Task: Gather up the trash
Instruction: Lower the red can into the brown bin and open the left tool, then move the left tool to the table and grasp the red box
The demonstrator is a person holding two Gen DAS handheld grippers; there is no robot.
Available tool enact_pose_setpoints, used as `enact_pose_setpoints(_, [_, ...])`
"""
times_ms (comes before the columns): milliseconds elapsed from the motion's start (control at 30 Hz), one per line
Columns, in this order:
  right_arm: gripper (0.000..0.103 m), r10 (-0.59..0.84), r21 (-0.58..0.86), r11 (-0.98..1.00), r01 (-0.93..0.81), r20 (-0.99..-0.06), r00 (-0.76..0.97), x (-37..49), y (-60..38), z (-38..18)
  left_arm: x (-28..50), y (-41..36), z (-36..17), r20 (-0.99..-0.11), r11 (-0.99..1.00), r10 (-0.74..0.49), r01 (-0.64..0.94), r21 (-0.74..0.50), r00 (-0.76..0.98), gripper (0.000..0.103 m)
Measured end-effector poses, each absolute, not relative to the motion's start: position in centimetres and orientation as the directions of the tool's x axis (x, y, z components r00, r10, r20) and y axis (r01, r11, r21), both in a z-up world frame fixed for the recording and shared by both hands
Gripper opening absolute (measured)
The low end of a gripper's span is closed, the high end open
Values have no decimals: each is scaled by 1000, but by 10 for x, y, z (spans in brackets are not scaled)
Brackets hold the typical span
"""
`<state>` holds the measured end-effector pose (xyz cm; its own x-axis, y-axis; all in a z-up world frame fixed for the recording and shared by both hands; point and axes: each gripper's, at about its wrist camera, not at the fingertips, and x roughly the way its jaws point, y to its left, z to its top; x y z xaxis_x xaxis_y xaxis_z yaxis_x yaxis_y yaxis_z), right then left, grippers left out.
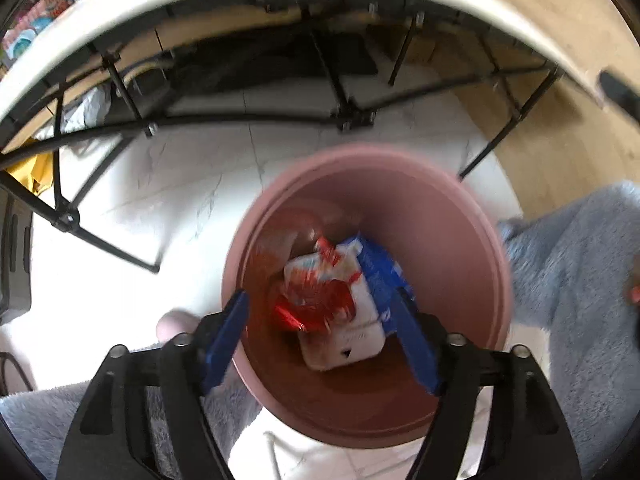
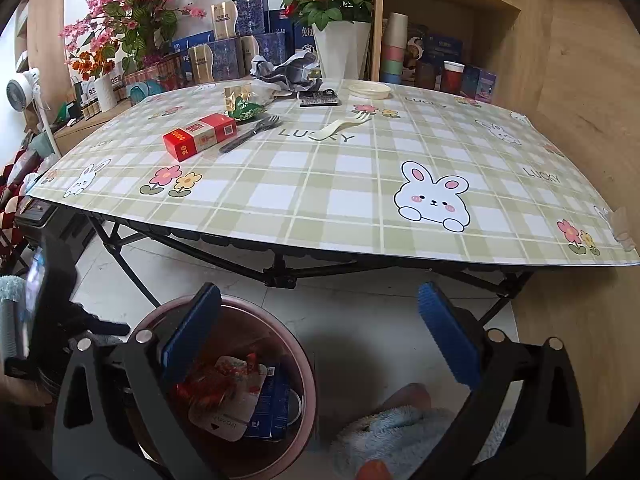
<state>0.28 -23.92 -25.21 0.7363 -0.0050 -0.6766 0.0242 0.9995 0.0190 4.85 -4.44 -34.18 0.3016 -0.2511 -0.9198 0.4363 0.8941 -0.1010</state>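
A pink trash bin [image 1: 452, 248] stands on the floor below the table edge. Inside lie a white carton with red print [image 1: 340, 304] and a blue wrapper [image 1: 380, 276]. My left gripper [image 1: 320, 340] hangs open over the bin, empty. In the right wrist view the bin [image 2: 296, 356] is at lower left, and my right gripper [image 2: 320, 344] is open and empty in front of the table. On the tablecloth [image 2: 320, 184] lie a red box [image 2: 199, 135], a black fork [image 2: 250, 133], a cream plastic fork [image 2: 340, 128], a green wrapper [image 2: 244, 110], a black packet [image 2: 320, 98], crumpled paper [image 2: 286, 72] and a plastic lid [image 2: 370, 90].
Black folding table legs [image 1: 340, 116] stand just behind the bin. Flower pots [image 2: 344, 46], boxes and a shelf with cups [image 2: 396, 46] crowd the far side. A wooden wall [image 2: 580, 100] is at the right. Fluffy blue slippers [image 2: 400, 432] are near the bin.
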Motion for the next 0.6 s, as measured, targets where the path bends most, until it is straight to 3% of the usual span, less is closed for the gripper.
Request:
enact_pose_setpoints(200, [97, -6, 23, 999, 30, -678, 735, 3, -240, -252, 34, -34, -291, -797, 920, -261, 390, -34, 546, 94])
enact_pose_setpoints(400, [97, -3, 23, 999, 25, -681, 732, 3, -240, -253, 29, -14, -259, -679, 966, -148, 252, 56, 719, 97])
enact_pose_setpoints(600, [97, -3, 20, 1000, 23, -686, 728, 4, -239, -254, 38, 4, -249, -638, 987, -44, 133, 92, 769, 97])
